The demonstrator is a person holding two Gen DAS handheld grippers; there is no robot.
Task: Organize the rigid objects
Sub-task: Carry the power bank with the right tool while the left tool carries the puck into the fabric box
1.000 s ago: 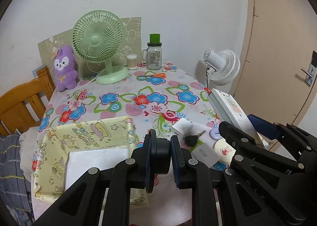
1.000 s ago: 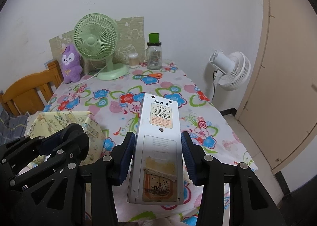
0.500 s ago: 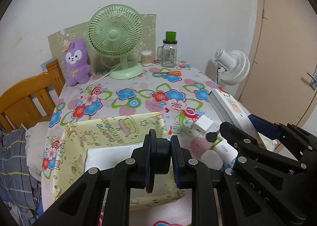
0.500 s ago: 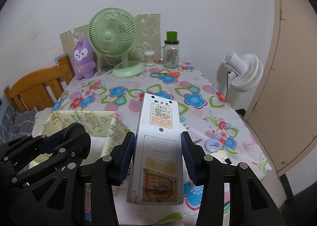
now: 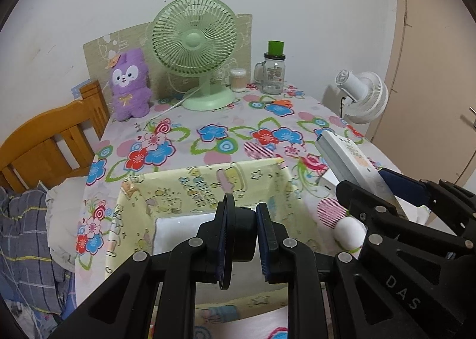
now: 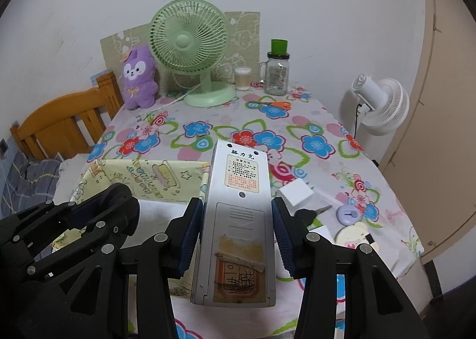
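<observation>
Floral cloth in pink, blue, red and green covers the table point(image 6: 297, 130), which stands against a white wall with a beige door to the right. Along the far edge sit a purple plush toy point(image 6: 139, 77), a green desk fan point(image 6: 190, 50), a small lidded jar point(image 6: 243, 78) and a glass mug-jar with a green cap point(image 6: 277, 71). A white fan point(image 6: 383, 104) stands beyond the right edge and a wooden chair point(image 6: 59, 124) beyond the left edge. Near the front left corner sits a yellow cartoon-print fabric box point(image 5: 208, 187). The left claw point(image 5: 242, 237) is clamped on a black round object point(image 5: 244, 237), held above the box's open top. The right claw point(image 6: 238, 237) grips a grey remote control point(image 6: 238, 220) by its long sides, back up, with a printed label and yellowed tape over its battery cover, above the box's right wall. Near the right edge lie a white block point(image 6: 296, 193), a dark key point(image 6: 312, 214) and a lilac disc point(image 6: 348, 215).
</observation>
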